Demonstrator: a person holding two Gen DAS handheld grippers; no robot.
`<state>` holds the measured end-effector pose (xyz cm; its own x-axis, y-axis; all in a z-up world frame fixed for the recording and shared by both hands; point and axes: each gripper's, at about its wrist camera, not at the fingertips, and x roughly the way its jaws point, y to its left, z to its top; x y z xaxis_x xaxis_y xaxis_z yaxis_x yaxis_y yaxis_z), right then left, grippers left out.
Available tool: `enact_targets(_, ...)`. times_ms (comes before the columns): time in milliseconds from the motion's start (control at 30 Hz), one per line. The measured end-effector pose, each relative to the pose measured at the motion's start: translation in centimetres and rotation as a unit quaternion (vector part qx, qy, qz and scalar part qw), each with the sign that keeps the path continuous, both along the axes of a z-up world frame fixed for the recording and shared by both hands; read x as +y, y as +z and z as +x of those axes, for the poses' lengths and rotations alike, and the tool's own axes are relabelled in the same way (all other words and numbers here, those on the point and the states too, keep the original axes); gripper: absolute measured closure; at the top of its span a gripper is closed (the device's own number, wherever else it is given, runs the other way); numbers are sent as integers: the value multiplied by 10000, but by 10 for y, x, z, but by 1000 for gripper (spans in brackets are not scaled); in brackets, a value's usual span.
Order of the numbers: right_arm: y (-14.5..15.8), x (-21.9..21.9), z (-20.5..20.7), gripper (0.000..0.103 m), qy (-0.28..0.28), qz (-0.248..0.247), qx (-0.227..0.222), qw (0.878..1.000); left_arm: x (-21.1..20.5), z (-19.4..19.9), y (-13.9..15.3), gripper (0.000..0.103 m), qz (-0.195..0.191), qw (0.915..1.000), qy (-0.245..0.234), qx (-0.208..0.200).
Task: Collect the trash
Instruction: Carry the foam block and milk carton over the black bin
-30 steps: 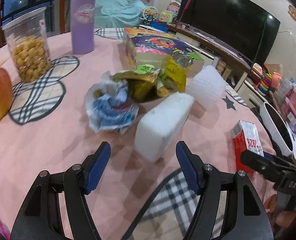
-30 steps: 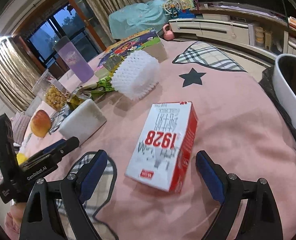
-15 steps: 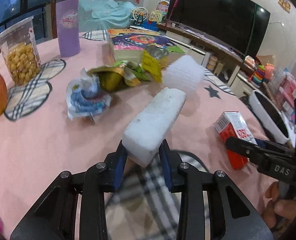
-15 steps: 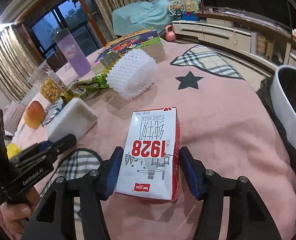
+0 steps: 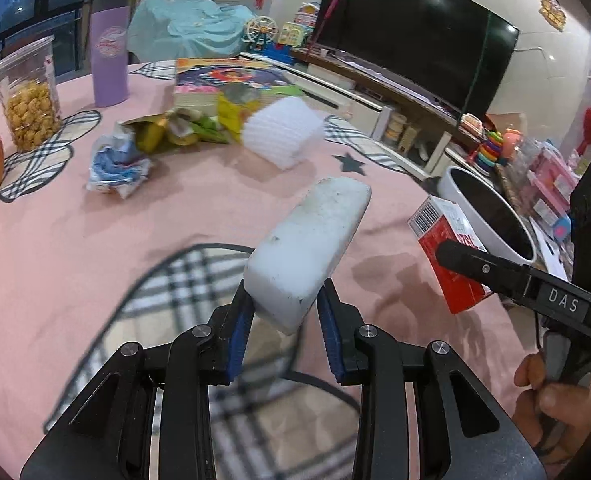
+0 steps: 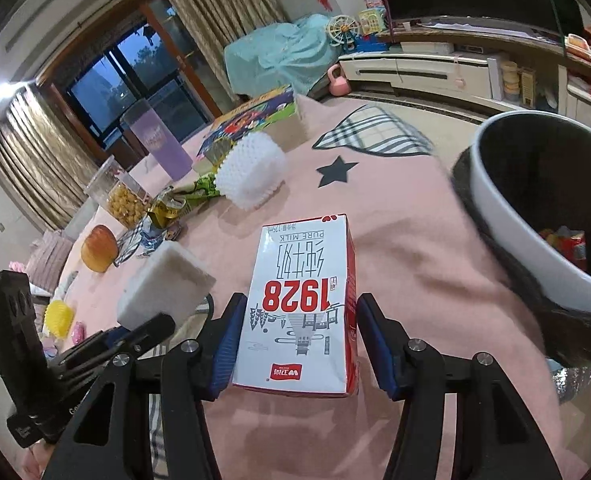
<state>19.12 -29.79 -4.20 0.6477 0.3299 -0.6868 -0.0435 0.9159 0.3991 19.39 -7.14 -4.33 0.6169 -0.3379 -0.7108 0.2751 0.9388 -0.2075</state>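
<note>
Your left gripper (image 5: 283, 312) has its fingers clamped on the foam block (image 5: 309, 252), your right gripper (image 6: 297, 344) on the milk carton (image 6: 303, 308), both above the desk (image 5: 55, 248).

The milk carton (image 6: 301, 312) at the centre of the right wrist view is showing "1928" in large red digits, upside down, with "PURE MILK" in small grey capitals toward 12 o'clock near its far end, large Chinese characters between them that I cannot read, and a small red logo patch toward 6 o'clock. In the left wrist view the right gripper (image 5: 459, 258), coming in from 4 o'clock, is carrying a small plate reading "DAS". The purple tumbler (image 5: 109, 66) at 11 o'clock is bearing a round emblem too blurred to read.
</note>
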Motion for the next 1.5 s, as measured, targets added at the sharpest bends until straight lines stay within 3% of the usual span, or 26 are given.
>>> enact_targets(567,9,-63,-33,46,-555,274,-115,9980,-72,-20,11,72,72,9981,-609,-73)
enact_targets(1500,23,-128,-53,46,-1163,480,-379,9913,-149,-20,25,72,223,9920,-1229,-207)
